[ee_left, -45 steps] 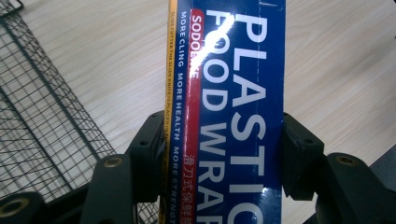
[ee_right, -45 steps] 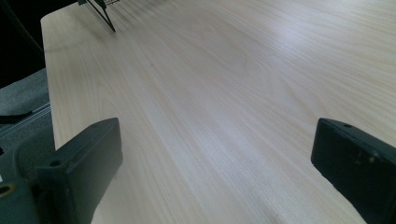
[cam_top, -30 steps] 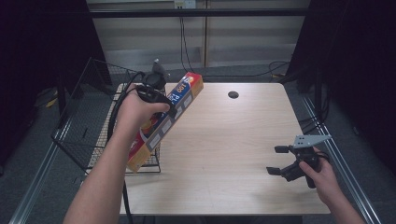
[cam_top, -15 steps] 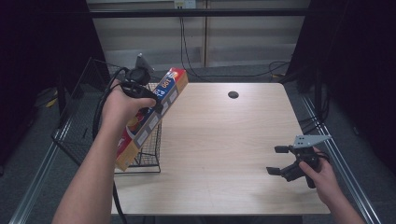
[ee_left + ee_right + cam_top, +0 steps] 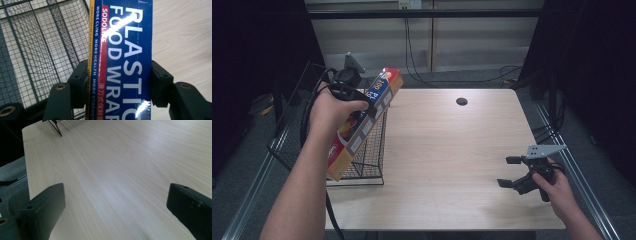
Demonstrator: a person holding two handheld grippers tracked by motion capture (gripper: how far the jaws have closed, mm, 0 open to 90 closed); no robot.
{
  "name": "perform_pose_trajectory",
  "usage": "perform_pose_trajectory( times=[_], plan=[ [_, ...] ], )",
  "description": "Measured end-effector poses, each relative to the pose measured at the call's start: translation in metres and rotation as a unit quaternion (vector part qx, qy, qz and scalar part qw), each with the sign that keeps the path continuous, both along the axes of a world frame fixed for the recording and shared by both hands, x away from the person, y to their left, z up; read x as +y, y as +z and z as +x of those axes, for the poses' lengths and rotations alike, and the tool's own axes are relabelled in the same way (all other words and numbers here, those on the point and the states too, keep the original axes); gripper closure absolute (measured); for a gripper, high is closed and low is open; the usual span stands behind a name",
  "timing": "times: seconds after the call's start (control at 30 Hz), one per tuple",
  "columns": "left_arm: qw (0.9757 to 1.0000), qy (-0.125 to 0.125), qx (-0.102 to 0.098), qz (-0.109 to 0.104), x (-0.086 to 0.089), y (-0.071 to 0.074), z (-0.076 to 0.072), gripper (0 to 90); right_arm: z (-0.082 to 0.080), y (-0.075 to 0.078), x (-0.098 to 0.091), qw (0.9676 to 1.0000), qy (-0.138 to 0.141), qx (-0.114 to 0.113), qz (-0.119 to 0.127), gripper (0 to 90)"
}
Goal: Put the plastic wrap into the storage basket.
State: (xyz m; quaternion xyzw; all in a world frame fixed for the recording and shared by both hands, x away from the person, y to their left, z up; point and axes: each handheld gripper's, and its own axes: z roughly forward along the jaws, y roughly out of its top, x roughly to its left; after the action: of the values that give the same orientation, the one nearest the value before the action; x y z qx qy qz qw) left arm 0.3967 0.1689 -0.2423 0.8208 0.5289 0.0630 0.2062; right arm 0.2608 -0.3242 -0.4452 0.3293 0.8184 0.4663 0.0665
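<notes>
A long box of plastic food wrap [image 5: 362, 125], blue, red and yellow, hangs tilted over the black wire basket [image 5: 369, 160] at the table's left edge. My left gripper [image 5: 362, 102] is shut on the box near its upper part. In the left gripper view the blue box [image 5: 125, 62] sits squeezed between the two black jaws, my left gripper [image 5: 117, 85] pressing on both long sides, with the basket mesh [image 5: 37, 50] behind. My right gripper [image 5: 509, 171] rests low over the table near the front right, jaws wide apart and holding nothing. The right gripper view shows my right gripper [image 5: 115, 210] above bare wood.
The light wooden table [image 5: 452, 145] has a round dark hole [image 5: 461, 101] near its far edge. Cables trail on the floor behind the table. A foot of the wire basket [image 5: 56, 127] shows far off in the right gripper view.
My left hand has carried the box leftward from above the table to over the basket, and the box now stands steeper. The right hand has kept still.
</notes>
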Motion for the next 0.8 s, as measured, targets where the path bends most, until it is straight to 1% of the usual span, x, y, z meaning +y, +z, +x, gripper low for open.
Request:
perform_pose_trajectory(
  times=[0.03,0.07,0.1,0.17,0.2,0.23,0.27,0.37,0.4,0.43,0.47,0.5,0.53,0.63,0.67,0.77,0.8],
  plan=[
    [1.0,0.008,0.0,-0.002,0.0,0.0,0.0,43.6,0.0,0.0,0.0,1.0,0.0,0.0,0.0,2.1],
    [1.0,0.004,0.001,0.002,0.002,0.001,0.0,43.6,0.0,0.0,0.0,1.0,0.0,0.0,0.0,2.1],
    [1.0,0.006,0.001,0.001,0.004,0.001,0.0,43.6,0.0,0.0,0.0,1.0,0.0,0.0,0.0,2.0],
    [0.9999,0.014,0.0,-0.002,0.007,0.003,0.0,43.6,0.0,0.0,0.0,1.0,0.0,0.0,0.0,2.1],
    [0.9999,0.015,0.001,0.0,0.009,0.004,0.0,43.6,0.0,0.0,0.0,1.0,0.0,0.0,0.0,2.1],
    [0.9998,0.02,-0.002,-0.004,0.01,0.004,0.0,43.6,0.0,0.0,0.0,1.0,0.0,0.001,0.0,2.1],
    [0.9999,0.017,-0.002,-0.001,0.012,0.005,0.0,43.6,0.0,0.0,0.0,1.0,0.0,0.0,-0.001,2.1],
    [0.9997,0.025,0.001,-0.001,0.015,0.007,0.0,43.6,0.0,0.0,0.0,1.0,-0.001,0.001,-0.001,2.1],
    [0.9996,0.029,-0.002,-0.002,0.016,0.007,0.0,43.6,0.0,0.0,0.0,1.0,-0.001,0.001,-0.001,2.0],
    [0.9997,0.025,0.001,0.004,0.019,0.008,0.0,43.6,0.0,-0.001,0.0,1.0,-0.001,0.001,-0.001,2.1],
    [0.9994,0.033,0.0,-0.004,0.019,0.008,0.0,43.6,0.0,-0.001,0.0,1.0,-0.001,0.001,-0.001,2.1],
    [0.9993,0.036,0.001,-0.005,0.022,0.009,0.0,43.6,0.0,-0.001,0.0,1.0,-0.001,0.002,-0.001,2.1],
    [0.9993,0.036,-0.002,-0.004,0.024,0.009,0.0,43.6,0.0,-0.001,0.0,1.0,0.001,0.002,-0.001,2.0],
    [0.9992,0.04,0.0,0.002,0.028,0.011,0.0,43.6,0.0,-0.001,0.001,1.0,0.001,0.003,-0.002,2.1],
    [0.9989,0.046,-0.001,-0.001,0.029,0.011,0.0,43.6,0.0,-0.001,0.001,1.0,0.001,0.003,-0.003,2.1],
    [0.9989,0.046,0.001,0.003,0.033,0.013,0.0,43.6,0.0,-0.001,0.001,1.0,0.0,0.002,-0.003,2.0],
    [0.9987,0.05,0.0,0.001,0.034,0.013,0.0,43.6,0.001,-0.001,0.001,1.0,0.0,0.003,-0.004,2.0]
  ],
)
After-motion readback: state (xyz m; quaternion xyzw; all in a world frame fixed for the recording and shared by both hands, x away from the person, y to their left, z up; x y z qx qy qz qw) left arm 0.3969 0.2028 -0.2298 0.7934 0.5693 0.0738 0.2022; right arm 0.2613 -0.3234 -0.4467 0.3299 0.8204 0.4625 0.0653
